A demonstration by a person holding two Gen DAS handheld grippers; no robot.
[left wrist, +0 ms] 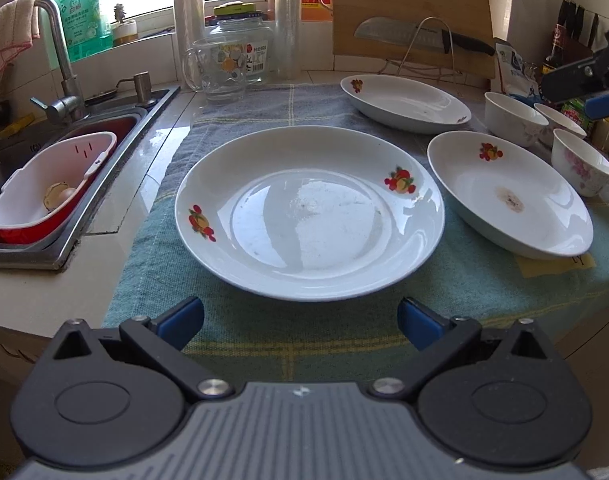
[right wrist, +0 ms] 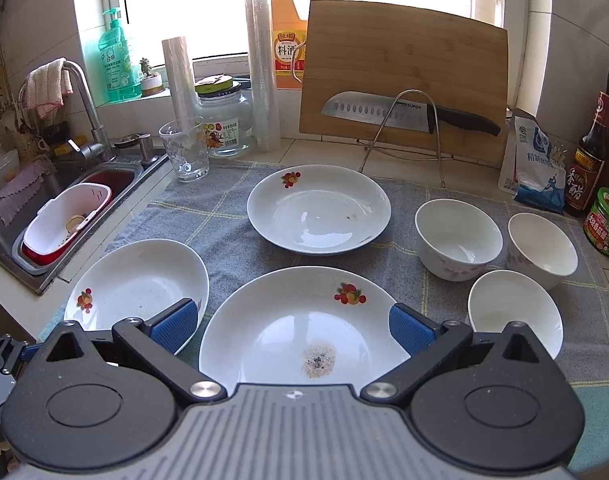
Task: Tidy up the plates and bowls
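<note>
Hovering with jaws spread wide and nothing between them, the left gripper (left wrist: pixel 300 322) faces the near rim of the left plate (left wrist: pixel 309 212), while the right gripper (right wrist: pixel 292 330), equally released, hangs over the stained plate (right wrist: pixel 304 332) just beside it on the checked cloth (right wrist: pixel 224 252). Nothing looks stacked yet, so I judge this the opening reach: a third plate (right wrist: pixel 318 208) lies beyond the stained plate and three bowls (right wrist: pixel 458 238) cluster to its right. Next, one gripper likely must pinch a thin rim squarely and lift that plate onto a neighbour.
</note>
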